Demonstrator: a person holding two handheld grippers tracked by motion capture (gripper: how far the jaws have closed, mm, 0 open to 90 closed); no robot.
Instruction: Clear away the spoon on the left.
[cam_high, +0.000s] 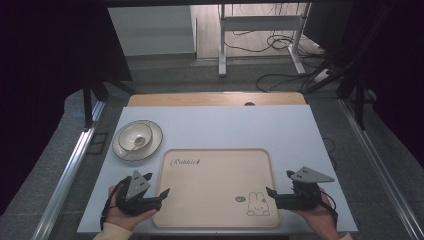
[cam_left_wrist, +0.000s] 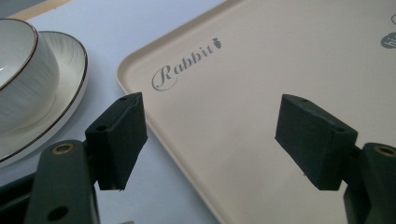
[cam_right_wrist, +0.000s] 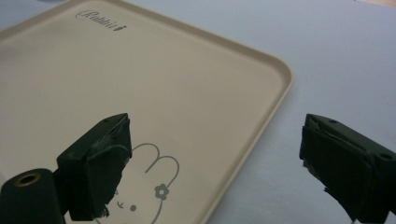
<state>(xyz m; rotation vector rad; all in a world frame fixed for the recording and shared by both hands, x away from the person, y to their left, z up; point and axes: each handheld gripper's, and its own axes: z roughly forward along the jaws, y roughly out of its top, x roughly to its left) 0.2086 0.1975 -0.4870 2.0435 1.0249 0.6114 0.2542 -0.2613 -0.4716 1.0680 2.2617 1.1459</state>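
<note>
A beige tray with a "Rabbit" print and a rabbit drawing lies at the table's near middle. My left gripper sits at the tray's left edge, open, its jaws straddling the rim. My right gripper is at the tray's right edge, open as well, with the rim between its jaws. Nothing is held by either. A white bowl with a spoon in it stands on a gold-rimmed plate at the left, beyond my left gripper; bowl and plate also appear in the left gripper view.
The white table top stretches behind the tray, with a wooden strip at its far edge. Metal rails run along both table sides. Beyond the table stand a desk frame and loose cables on the floor.
</note>
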